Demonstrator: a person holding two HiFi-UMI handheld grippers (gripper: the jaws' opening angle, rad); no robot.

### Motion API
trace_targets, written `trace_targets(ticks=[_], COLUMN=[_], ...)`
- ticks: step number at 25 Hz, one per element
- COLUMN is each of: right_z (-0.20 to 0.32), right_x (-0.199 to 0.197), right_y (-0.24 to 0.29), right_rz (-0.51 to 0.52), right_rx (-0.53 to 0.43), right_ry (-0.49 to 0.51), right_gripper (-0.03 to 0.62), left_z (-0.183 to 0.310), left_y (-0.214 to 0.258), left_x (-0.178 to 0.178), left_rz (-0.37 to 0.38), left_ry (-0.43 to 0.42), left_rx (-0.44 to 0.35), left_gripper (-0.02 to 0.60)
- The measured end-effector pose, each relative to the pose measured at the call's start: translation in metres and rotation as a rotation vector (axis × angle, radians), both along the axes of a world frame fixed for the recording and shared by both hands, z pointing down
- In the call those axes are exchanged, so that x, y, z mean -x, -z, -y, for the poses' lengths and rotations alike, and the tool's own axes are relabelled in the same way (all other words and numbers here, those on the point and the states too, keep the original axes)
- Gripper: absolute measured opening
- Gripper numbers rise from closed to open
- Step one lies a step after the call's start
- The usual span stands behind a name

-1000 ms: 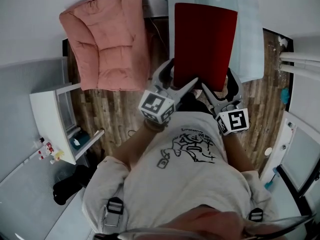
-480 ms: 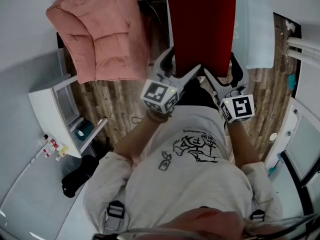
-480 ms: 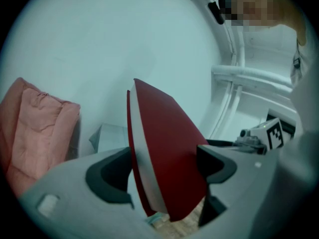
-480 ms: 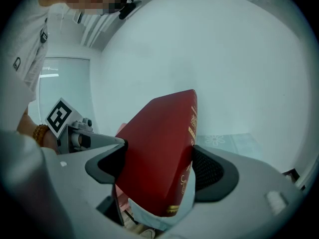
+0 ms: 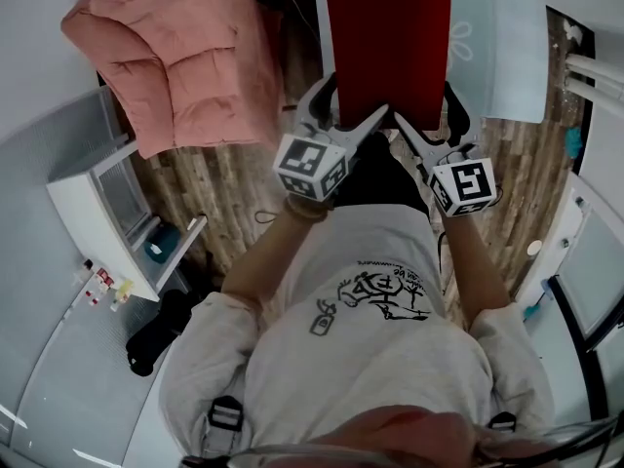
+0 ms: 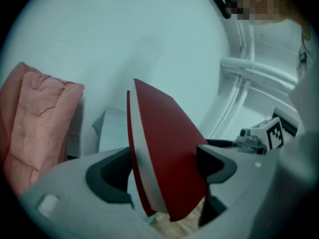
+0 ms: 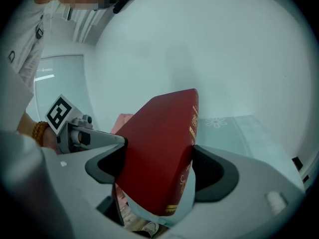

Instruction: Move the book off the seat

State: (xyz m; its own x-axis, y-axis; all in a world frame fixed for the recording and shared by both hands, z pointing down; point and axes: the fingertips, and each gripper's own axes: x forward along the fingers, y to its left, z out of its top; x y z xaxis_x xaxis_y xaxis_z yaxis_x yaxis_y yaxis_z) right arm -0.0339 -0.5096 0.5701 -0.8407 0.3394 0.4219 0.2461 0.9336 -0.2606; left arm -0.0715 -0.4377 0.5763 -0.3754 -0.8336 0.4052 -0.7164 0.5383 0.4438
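A large red hardback book (image 5: 388, 37) hangs in the air, gripped at its near edge from both sides. My left gripper (image 5: 349, 110) is shut on the book's left corner; in the left gripper view the book (image 6: 164, 143) stands edge-on between the pads, its white page block showing. My right gripper (image 5: 432, 123) is shut on the right corner, and the right gripper view shows the gold-lettered spine (image 7: 192, 133) against one pad. The pink padded seat (image 5: 175, 57) lies to the left with nothing on it.
A pale blue flower-print mattress (image 5: 497, 47) lies beyond and right of the book. A white cabinet (image 5: 97, 213) stands at the left over a wood-plank floor (image 5: 224, 193). White furniture (image 5: 585, 261) lines the right side. White wall fills the background of both gripper views.
Both grippers have sunk and moved away from the person's body with the book still held. The book now sits higher in the head view, over the mattress's near edge.
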Motion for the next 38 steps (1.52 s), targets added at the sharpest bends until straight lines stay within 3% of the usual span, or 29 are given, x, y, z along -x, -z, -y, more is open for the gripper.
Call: trace_targets(ticks=[19,38], right_z=[-0.003,-0.003], right_x=[0.036,0.046], right_y=[-0.123,-0.174], right_rz=[-0.143,-0.228], right_rx=[0.043,0.074], right_ry=[0.019,0.008], right_gripper=[0.416,0.419], left_z=[-0.004,-0.003], left_y=[-0.124,-0.176], left_x=[0.035,0.045], left_rz=[-0.130,-0.173], left_ry=[0.003,-0.031], left_rx=[0.053,0.101], left_gripper=[0.403,0.403])
